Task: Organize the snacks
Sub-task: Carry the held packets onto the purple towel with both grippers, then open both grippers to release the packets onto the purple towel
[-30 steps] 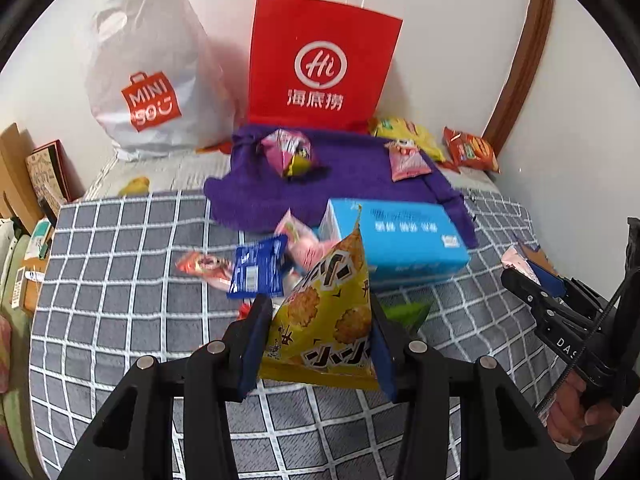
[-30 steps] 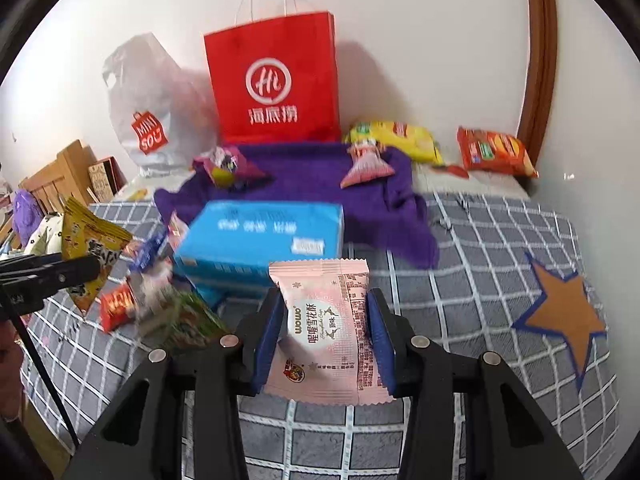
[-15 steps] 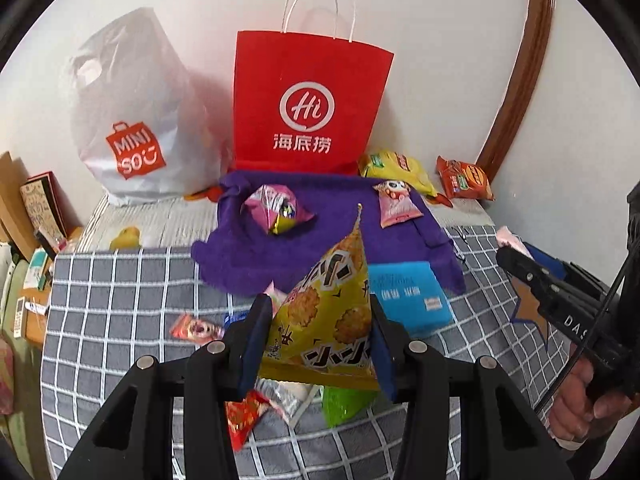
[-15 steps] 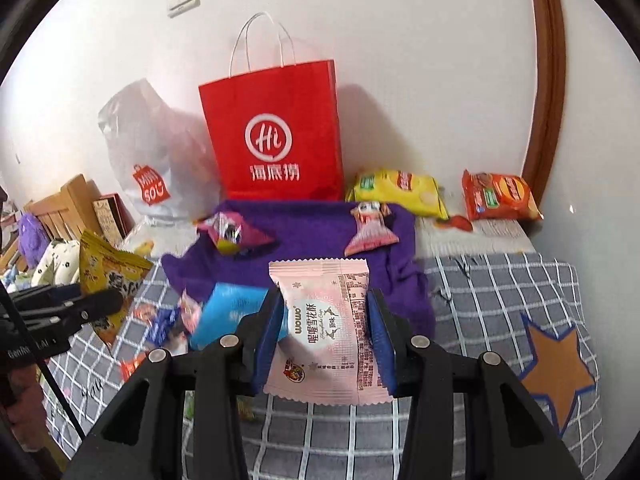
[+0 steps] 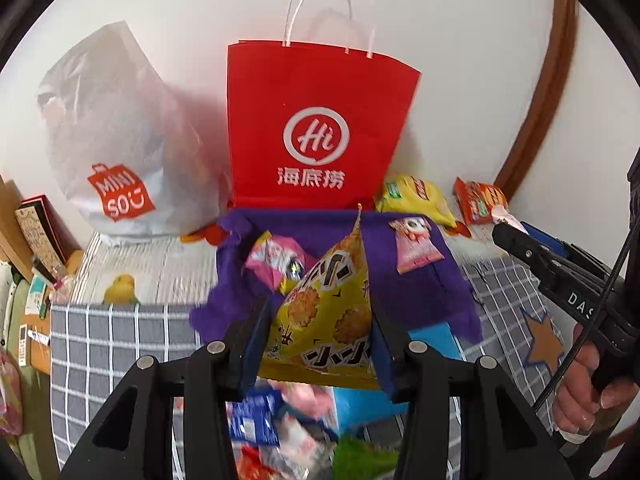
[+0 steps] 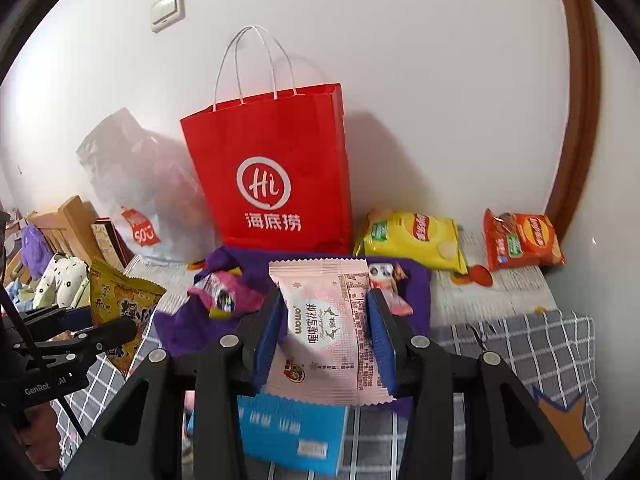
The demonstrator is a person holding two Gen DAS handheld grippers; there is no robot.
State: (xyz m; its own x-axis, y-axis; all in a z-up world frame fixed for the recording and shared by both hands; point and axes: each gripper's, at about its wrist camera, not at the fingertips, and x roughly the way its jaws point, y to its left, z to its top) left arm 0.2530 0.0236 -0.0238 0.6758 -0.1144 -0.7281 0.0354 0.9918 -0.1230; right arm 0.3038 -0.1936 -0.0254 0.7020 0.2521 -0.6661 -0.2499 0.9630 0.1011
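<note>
A checked bed is seen, with a red bag standing upright against the far wall and a white bag slumped to its left. A purple cloth is spread just in front of the red bag, and two small packets already lie on it. Nearer, a blue box sits among loose snacks, and two chip bags lie far right by the wall.

The left gripper is clamped narrowly on a yellow pouch, which is held upright, clear of the bed. The right gripper is closed the same way on a pink packet, held flat above the near edge of the cloth.

The step in hand is judged to be carrying both snacks to a drop place, probably the cloth or the red bag; which one cannot be told. Both grips should be kept firm until the packets are over the target. If the bag is meant, each packet should be lifted above its rim and handles, and the light bag should not be knocked. The two grippers are best released one at a time, kept apart.
</note>
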